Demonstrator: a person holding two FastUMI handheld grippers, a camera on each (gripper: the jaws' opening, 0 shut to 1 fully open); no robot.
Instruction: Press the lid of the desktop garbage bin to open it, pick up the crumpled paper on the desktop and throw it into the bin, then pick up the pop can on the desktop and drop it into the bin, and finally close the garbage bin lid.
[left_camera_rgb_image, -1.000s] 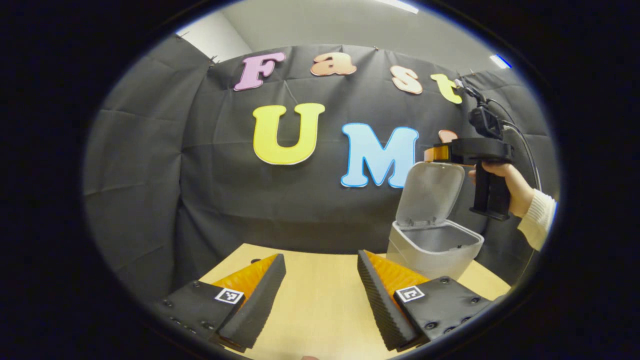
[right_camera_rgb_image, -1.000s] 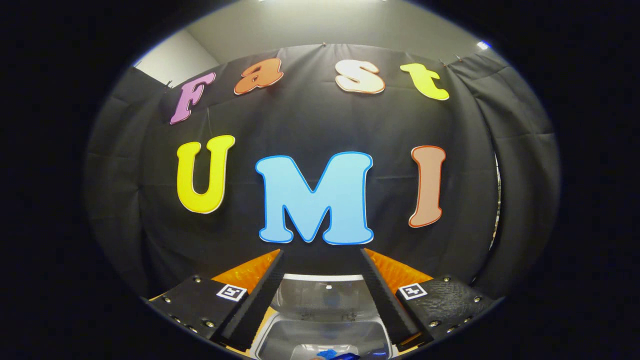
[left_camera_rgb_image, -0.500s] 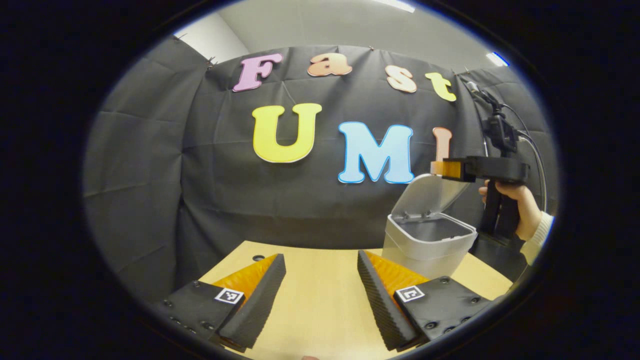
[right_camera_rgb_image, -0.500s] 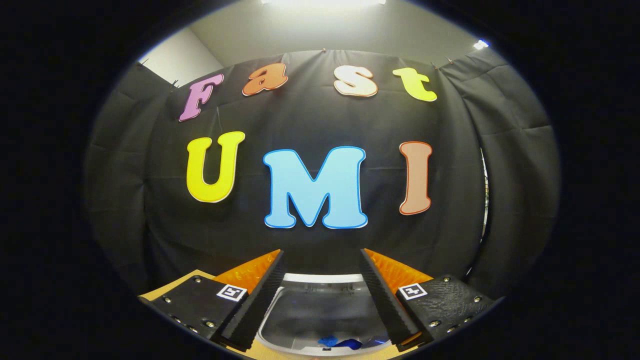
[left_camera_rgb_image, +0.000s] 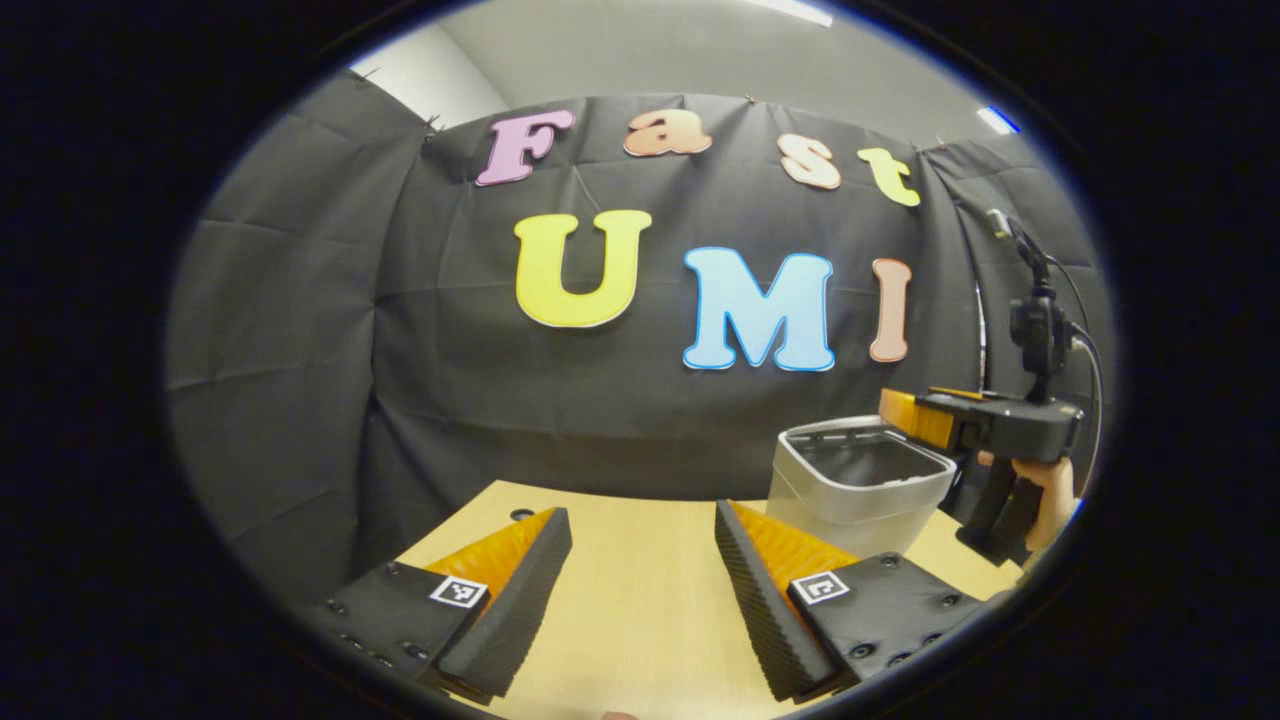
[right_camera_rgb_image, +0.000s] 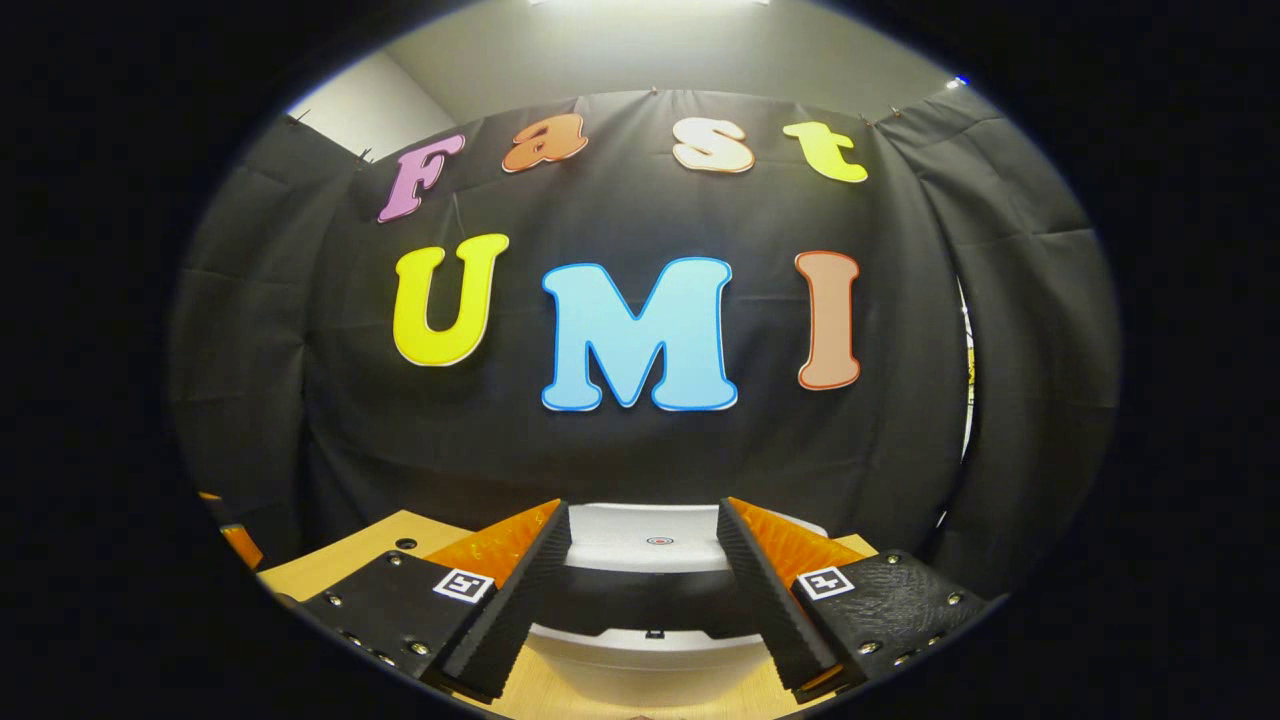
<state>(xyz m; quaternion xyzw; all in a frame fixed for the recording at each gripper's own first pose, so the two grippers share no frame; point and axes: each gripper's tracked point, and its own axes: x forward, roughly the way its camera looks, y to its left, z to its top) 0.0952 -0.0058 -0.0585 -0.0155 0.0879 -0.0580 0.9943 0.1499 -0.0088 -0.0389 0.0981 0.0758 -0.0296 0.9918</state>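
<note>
The last step, closing the lid, is under way. In the left gripper view the bin (left_camera_rgb_image: 860, 480) stands on the desk (left_camera_rgb_image: 640, 610) toward its far right side, and the right gripper (left_camera_rgb_image: 905, 415), held by a hand (left_camera_rgb_image: 1050, 490), lies level over the bin's back edge. In the right gripper view the lid (right_camera_rgb_image: 655, 535) tilts low between that gripper's spread fingers (right_camera_rgb_image: 520, 590), which pinch nothing; a dark gap remains above the bin's front rim (right_camera_rgb_image: 650, 645), so the lid seems not yet latched, though the angle makes this hard to judge. The left gripper (left_camera_rgb_image: 640, 600) hovers over bare desk in front of the bin, fingers spread and empty. Neither paper nor can lies on the desk that shows, which suggests both are inside.

The next move likely calls for a short downward press on the lid until it shuts flush.

A second ago the lid stood upright with the right gripper above it; half a second ago it was half lowered, with something blue visible inside. It has now swung nearly flat, and the right gripper has come down with it.
</note>
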